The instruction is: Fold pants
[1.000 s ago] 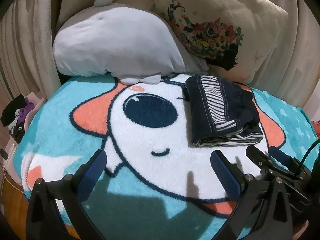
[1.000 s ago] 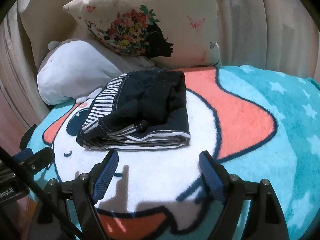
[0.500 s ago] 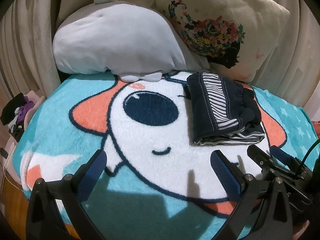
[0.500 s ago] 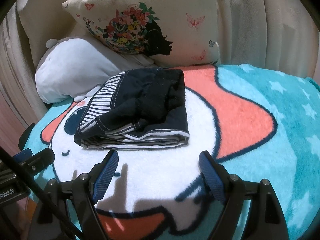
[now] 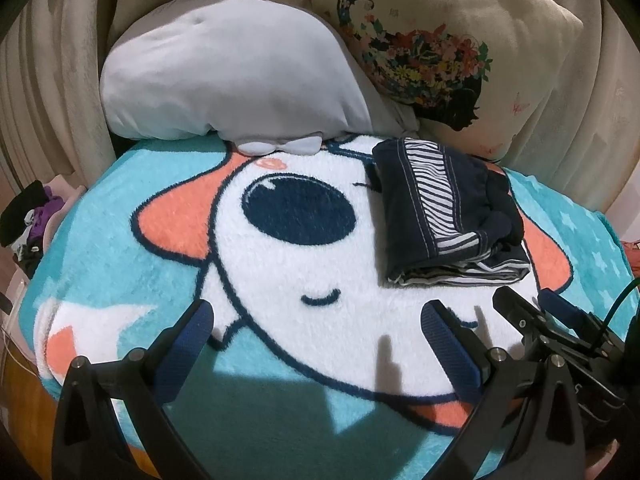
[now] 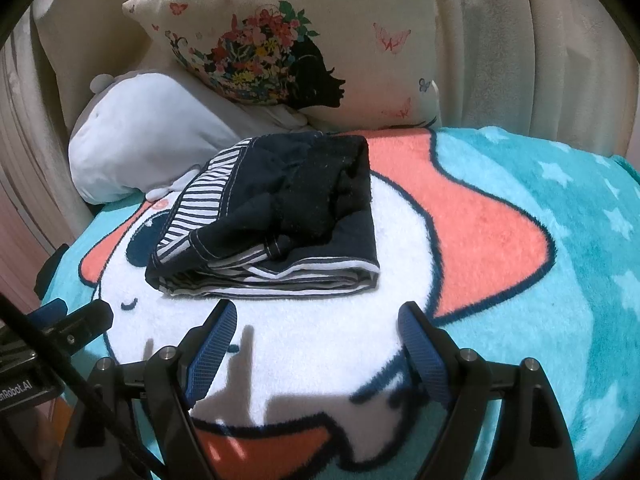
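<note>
The navy pants with a striped panel [image 5: 444, 208] lie folded in a compact stack on the cartoon blanket [image 5: 280, 280]. In the right wrist view the pants [image 6: 276, 216] sit just beyond my fingers. My left gripper [image 5: 320, 332] is open and empty, held above the blanket to the left of and nearer than the pants. My right gripper [image 6: 316, 340] is open and empty, just short of the stack's near edge. The right gripper shows at the lower right of the left wrist view [image 5: 536, 316].
A grey plush pillow [image 5: 224, 76] and a floral cushion [image 5: 440, 48] lean against beige curtains [image 6: 520, 40] at the back. Dark clutter [image 5: 28, 220] lies off the bed's left edge. The left gripper's body [image 6: 60, 328] shows at the left of the right wrist view.
Both grippers have drifted slightly; the pants sit a little lower in the views. Nothing was taken hold of or let go.
</note>
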Available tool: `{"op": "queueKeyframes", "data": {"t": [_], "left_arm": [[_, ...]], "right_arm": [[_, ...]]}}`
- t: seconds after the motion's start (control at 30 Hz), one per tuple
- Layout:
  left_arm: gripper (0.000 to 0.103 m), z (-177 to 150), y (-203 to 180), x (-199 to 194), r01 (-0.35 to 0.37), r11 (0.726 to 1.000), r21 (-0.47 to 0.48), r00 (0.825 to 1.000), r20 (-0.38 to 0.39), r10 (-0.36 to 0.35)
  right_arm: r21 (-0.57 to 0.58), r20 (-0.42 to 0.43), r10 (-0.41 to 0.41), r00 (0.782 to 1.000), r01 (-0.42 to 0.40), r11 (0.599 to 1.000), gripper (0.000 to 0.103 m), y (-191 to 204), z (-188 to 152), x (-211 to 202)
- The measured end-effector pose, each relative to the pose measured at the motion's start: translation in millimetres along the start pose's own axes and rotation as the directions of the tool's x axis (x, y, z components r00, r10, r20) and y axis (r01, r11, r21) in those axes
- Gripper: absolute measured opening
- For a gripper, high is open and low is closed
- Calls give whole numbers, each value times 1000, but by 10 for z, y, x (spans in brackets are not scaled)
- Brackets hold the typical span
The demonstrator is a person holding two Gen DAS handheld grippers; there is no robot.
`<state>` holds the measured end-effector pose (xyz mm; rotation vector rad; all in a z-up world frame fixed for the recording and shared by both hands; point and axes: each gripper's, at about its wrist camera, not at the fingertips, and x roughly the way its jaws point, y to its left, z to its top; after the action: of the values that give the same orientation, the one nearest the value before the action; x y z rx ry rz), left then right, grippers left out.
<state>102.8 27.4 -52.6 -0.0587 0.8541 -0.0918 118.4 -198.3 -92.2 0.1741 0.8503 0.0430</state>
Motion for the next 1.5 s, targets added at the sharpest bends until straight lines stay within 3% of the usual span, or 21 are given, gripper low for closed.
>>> {"op": "queueKeyframes", "data": {"t": [1.5], "left_arm": [[103,-48,54,48,18,1000,-18,1000,-8,-18]], "right_arm": [[-4,-8,-6,1000,5,1000,88,26,-33,31]]}}
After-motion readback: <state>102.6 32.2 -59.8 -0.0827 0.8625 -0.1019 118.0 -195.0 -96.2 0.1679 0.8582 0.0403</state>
